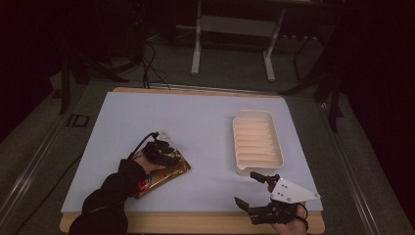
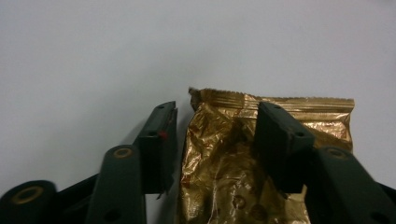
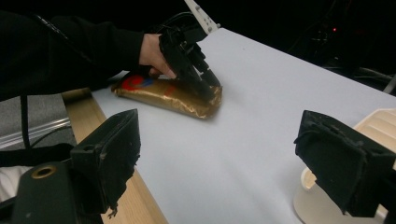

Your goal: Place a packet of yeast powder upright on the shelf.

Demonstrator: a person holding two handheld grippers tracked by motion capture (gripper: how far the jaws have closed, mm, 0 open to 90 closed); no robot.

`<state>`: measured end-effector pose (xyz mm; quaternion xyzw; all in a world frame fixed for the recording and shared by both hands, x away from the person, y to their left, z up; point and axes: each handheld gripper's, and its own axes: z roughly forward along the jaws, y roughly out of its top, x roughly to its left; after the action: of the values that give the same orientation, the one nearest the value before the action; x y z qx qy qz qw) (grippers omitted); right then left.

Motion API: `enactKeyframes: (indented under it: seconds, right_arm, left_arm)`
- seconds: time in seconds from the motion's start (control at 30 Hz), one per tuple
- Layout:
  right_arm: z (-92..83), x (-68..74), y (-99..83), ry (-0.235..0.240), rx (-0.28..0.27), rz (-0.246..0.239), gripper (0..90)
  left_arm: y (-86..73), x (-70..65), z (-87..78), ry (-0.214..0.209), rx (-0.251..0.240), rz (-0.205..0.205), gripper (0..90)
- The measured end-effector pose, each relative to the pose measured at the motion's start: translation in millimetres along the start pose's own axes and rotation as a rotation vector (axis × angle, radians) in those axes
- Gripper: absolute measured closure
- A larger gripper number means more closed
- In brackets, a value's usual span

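A crinkled gold snack bag (image 1: 171, 170) with a red mark lies flat at the front left of the white table top (image 1: 195, 117). My left gripper (image 1: 164, 149) points down onto the bag's far end. In the left gripper view the bag (image 2: 219, 158) sits between the jaws: the left jaw stands just beside its edge and the right jaw rests over its foil. From the right gripper view I see that gripper (image 3: 205, 79) on the bag (image 3: 182, 98). My right gripper (image 1: 244, 187) hovers open and empty near the front right edge, its jaws (image 3: 215, 154) wide apart.
An empty cream ribbed tray (image 1: 258, 114) stands at the right of the table, its corner (image 3: 378, 123) close to my right gripper. The table's wooden front edge (image 1: 195, 220) runs below both hands. Table legs and cables lie on the floor behind.
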<state>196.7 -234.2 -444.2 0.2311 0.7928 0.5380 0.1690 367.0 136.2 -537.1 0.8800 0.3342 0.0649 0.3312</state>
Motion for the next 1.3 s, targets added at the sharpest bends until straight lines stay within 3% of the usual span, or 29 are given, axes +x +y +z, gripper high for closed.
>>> enactKeyframes:
  seconds: [0.17, 0.3, 0.37, 0.53, 0.6, 0.77, 0.8, 1.0, 1.27, 1.3]
  right_arm:
    - [0.3, 0.3, 0.0, 0.005, 0.0, 0.001, 14.0]
    - [0.9, -0.2, -0.7, 0.005, 0.003, 0.006, 14.3]
    - [0.9, -0.3, -0.9, 0.006, 0.004, 0.013, 14.3]
    - [-0.2, -0.8, -0.2, 0.005, -0.002, 0.013, 14.5]
    - [-0.6, -1.5, -0.3, 0.0, -0.003, 0.016, 14.4]
    - [-1.2, -2.2, -0.3, -0.005, -0.008, 0.02, 14.5]
    - [-1.5, -2.5, -0.3, -0.002, -0.01, 0.025, 14.5]
    - [-3.0, -2.3, 0.4, 0.001, -0.017, 0.02, 19.4]
    - [-10.1, 0.3, 4.8, -0.019, -0.058, -0.017, 25.3]
    - [-10.9, 0.9, 5.4, -0.026, -0.064, -0.023, 25.5]
  left_arm:
    - [4.7, -9.5, 0.8, 0.063, 0.043, 0.01, 62.4]
    - [8.7, -22.1, 1.7, 0.12, 0.078, 0.077, 78.2]
    - [9.5, -23.0, 2.1, 0.124, 0.081, 0.076, 81.7]
    - [4.6, -20.5, 0.7, 0.108, 0.045, 0.06, 86.0]
    - [3.4, -21.9, -1.9, 0.12, 0.033, 0.087, 87.0]
    - [4.1, -24.0, -10.8, 0.138, 0.01, 0.094, 87.6]
    - [4.2, -23.4, -17.2, 0.152, -0.002, 0.092, 87.9]
    - [4.1, -20.5, -39.8, 0.132, -0.05, 0.052, 88.0]
    - [10.2, -32.0, -65.5, 0.133, -0.083, 0.065, 88.0]
    - [13.2, -38.5, -73.1, 0.132, -0.092, 0.08, 88.0]
